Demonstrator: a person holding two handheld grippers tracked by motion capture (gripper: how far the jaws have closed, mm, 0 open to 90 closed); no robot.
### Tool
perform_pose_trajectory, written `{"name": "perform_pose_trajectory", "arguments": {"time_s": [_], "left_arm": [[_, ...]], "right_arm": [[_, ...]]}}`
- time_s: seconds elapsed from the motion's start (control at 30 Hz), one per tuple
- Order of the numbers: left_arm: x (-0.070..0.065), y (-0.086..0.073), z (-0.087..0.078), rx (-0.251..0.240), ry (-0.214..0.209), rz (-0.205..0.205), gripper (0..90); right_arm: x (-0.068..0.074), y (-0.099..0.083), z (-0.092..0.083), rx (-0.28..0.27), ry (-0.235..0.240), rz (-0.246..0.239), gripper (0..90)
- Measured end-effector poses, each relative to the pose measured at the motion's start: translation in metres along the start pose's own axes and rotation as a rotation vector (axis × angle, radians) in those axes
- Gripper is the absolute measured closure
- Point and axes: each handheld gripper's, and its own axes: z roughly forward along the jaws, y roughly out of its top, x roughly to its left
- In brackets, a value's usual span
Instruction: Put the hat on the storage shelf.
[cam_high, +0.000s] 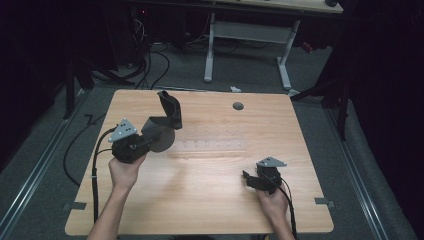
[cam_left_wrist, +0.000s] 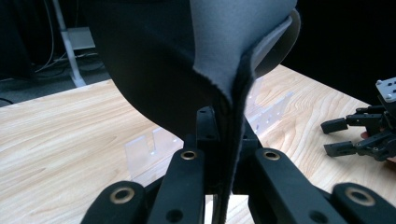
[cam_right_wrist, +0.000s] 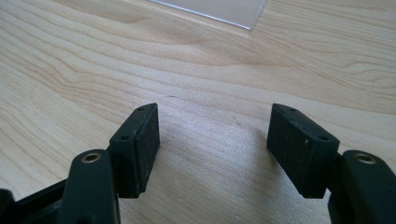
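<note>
Left claw (cam_high: 150, 137) is pinched on a folded black-and-grey foam sheet (cam_high: 167, 117), held up over the left half of the worktop (cam_high: 215, 200); in the left gripper view the sheet's (cam_left_wrist: 219, 51) doubled edge runs down between the jaws, grey side out on one flap, black on the other. Right claw (cam_high: 248, 179) rests low near the front right of the worktop, jaws spread, nothing between the pads (cam_right_wrist: 144, 144), bare wood below. Likely risk: the grip sits on the fold's thin edge only, so the floppy sheet could slip out or spring open if the hand tilts or swings fast; the loose upper flap could also droop. A clear acrylic slotted rack (cam_high: 215, 145) lies flat on the worktop centre, just beside the held sheet and between the two claws; it's hard to see against the wood, so the sheet or a claw may snag or knock it. Small grommet hole (cam_high: 238, 105) at the far edge, well apart. Cables and a desk frame on the floor beyond, not in the way.
</note>
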Motion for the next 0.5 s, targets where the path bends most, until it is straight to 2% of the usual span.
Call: {"name": "perform_pose_trajectory", "arguments": {"time_s": [0.23,0.5], "left_arm": [[0.001,0.0,0.015,0.0,0.01,0.03,86.0],[0.007,-0.006,0.031,0.011,0.054,0.047,86.0]], "right_arm": [[0.0,0.0,0.0,0.0,0.001,-0.001,34.6],[0.0,0.0,0.0,-0.001,0.001,-0.001,34.6]]}}
